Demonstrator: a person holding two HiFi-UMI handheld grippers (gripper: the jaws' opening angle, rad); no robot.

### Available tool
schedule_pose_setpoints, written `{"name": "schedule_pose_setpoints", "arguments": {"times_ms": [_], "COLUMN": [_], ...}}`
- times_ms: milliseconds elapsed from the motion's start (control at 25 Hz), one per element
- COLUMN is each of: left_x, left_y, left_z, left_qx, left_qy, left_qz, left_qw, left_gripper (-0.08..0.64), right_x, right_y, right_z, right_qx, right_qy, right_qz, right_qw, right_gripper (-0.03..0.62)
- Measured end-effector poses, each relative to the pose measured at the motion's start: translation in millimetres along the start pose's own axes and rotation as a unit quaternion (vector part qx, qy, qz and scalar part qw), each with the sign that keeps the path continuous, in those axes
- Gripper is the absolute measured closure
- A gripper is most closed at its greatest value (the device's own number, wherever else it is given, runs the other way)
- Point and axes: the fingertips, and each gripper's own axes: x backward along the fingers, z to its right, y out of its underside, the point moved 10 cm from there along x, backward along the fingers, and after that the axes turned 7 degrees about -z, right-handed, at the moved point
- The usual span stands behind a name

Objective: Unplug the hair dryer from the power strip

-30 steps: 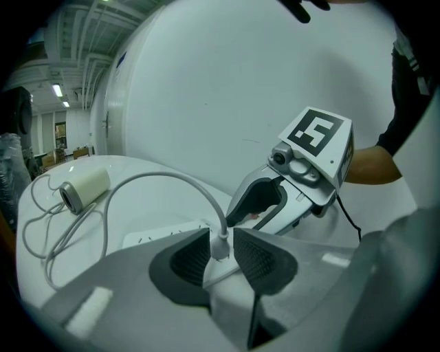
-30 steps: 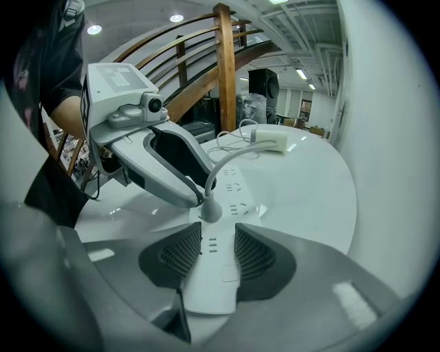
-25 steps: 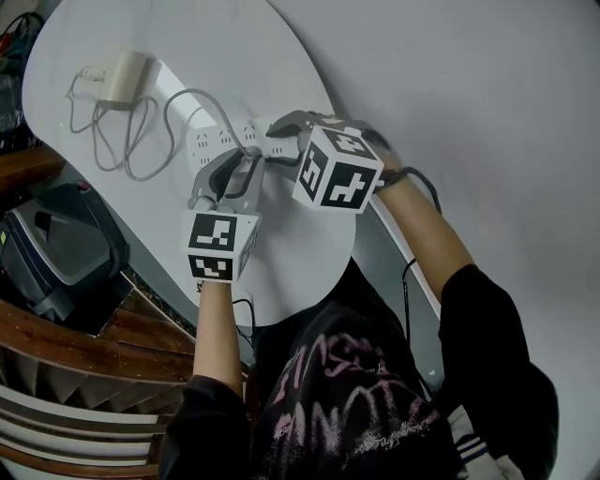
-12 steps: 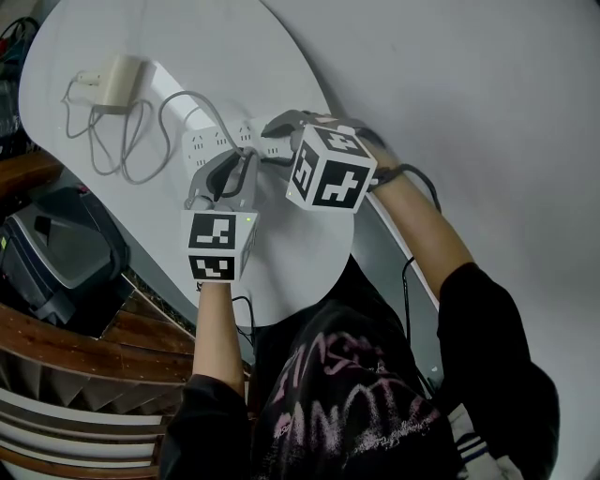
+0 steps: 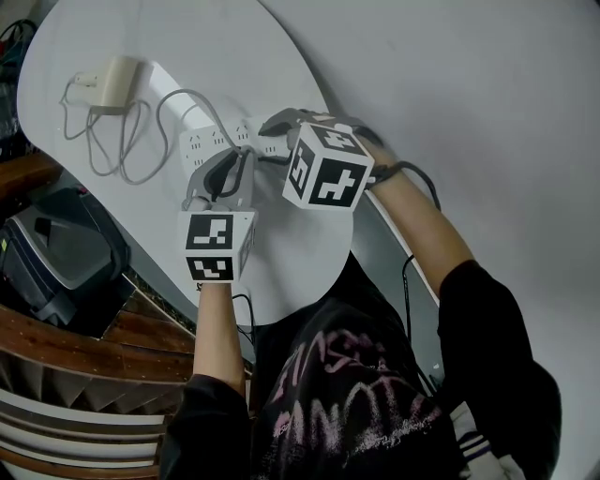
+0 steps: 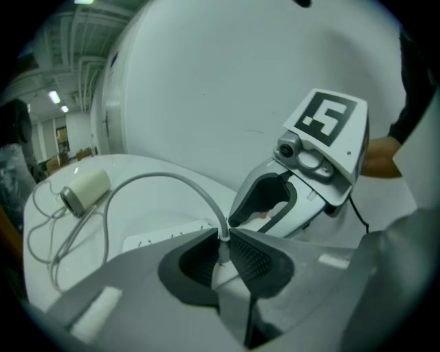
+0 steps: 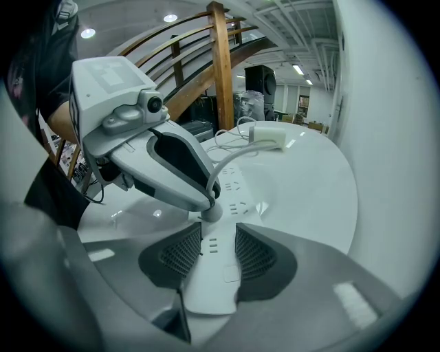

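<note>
Your left claw [image 6: 223, 234] pinches the small white plug [image 6: 221, 271], which stands upright in the long white plastic power strip [image 7: 214, 278] on the white bench [image 7: 309, 185]. Your right claw [image 7: 218, 225] clamps the strip's end, so pull upward.

The counter [image 5: 234, 56] is a long white oval with a rounded near end, and its far long edge runs up against a pale, bare wall [image 7: 385, 103]. Off its left edge, down on the floor, sits a dark, boxy case [image 5: 56, 253] with a rounded top. Nearer, below that case, curved wooden steps [image 5: 75, 366] sweep round in bands of brown. Beyond the counter's left end a wooden post [image 7: 221, 75] stands upright, with bent handrails [image 7: 158, 41] arching past it. Behind the post is a tall black box [image 7: 261, 81], too far off to identify. Round ceiling lights [image 7: 170, 18] glow overhead. A thin black cable [image 5: 406, 281] hangs off the counter's right edge.
</note>
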Motion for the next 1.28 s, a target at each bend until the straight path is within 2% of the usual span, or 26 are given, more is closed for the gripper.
{"name": "schedule_pose_setpoints", "arguments": {"times_ms": [80, 280, 480, 680, 840, 1000, 1280], "left_x": [-0.3, 1.1, 2.3, 3.2, 3.1, 4.3, 4.0], "left_y": [-0.2, -0.5, 0.2, -0.9, -0.1, -1.4, -2.2], "left_z": [-0.9, 3.0, -0.1, 3.7, 0.7, 5.0, 2.1], "left_qx": [0.011, -0.018, 0.006, -0.027, -0.003, -0.036, -0.012], "left_qy": [0.0, -0.011, -0.003, -0.011, -0.005, -0.015, -0.009], "left_qz": [0.001, -0.002, 0.005, -0.002, 0.001, -0.009, -0.006], "left_qw": [0.9999, 0.9998, 1.0, 0.9996, 1.0, 0.9992, 0.9999], "left_gripper": [0.499, 0.502, 0.502, 0.503, 0.503, 0.505, 0.505], "right_x": [0.0, -0.3, 0.2, 0.0, -0.6, -0.4, -0.5], "right_y": [0.3, 0.4, -0.7, -0.7, -0.8, -1.0, -1.0], "right_z": [0.0, 0.2, 0.1, 1.1, 0.1, 0.8, 0.5], "right_qx": [-0.001, -0.002, -0.005, -0.006, -0.008, -0.01, -0.01], "right_qy": [0.002, -0.001, -0.002, -0.003, -0.002, -0.004, -0.002], "right_qz": [0.001, 0.0, 0.001, 0.0, 0.0, 0.0, 0.0], "right_qw": [1.0, 1.0, 1.0, 1.0, 1.0, 1.0, 1.0], "right_gripper": [0.428, 0.427, 0.428, 0.426, 0.426, 0.426, 0.425]}}
